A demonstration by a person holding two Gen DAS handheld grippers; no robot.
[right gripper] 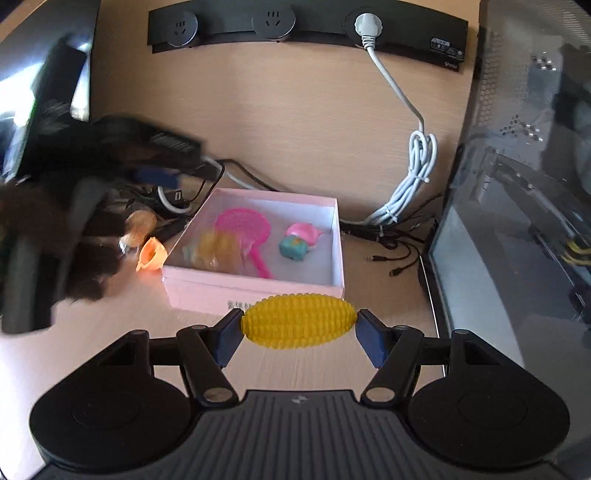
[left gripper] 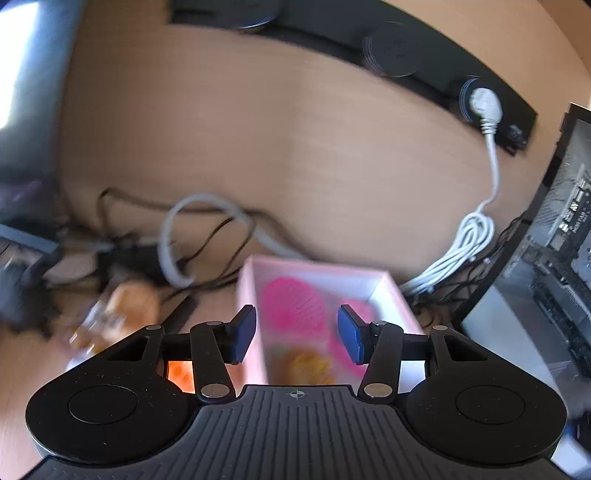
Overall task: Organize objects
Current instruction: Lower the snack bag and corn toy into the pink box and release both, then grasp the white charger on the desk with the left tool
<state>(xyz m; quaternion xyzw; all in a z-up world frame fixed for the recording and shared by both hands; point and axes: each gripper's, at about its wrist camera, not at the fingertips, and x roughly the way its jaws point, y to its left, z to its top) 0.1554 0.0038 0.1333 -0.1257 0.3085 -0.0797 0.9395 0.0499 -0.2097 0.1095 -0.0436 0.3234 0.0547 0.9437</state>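
My right gripper [right gripper: 297,332] is shut on a yellow toy corn cob [right gripper: 299,321], gripped end to end just in front of the pink box [right gripper: 255,291]. In the box lie a pink strainer [right gripper: 242,221], a blurred yellow packet [right gripper: 214,247] and a pink and teal toy [right gripper: 301,240]. My left gripper [left gripper: 297,332] hovers over the pink box [left gripper: 251,295], open, with nothing between its blue pads [left gripper: 243,328]. The right wrist view shows it as a dark blur with a blue pad [right gripper: 159,175], held by a gloved hand [right gripper: 55,229] left of the box.
An orange toy cup [right gripper: 151,254] and a wrapped bun [right gripper: 138,225] lie left of the box among black cables. A coiled white cable [right gripper: 417,173] runs to a black socket strip [right gripper: 306,26] at the back. A computer case [right gripper: 517,184] stands on the right.
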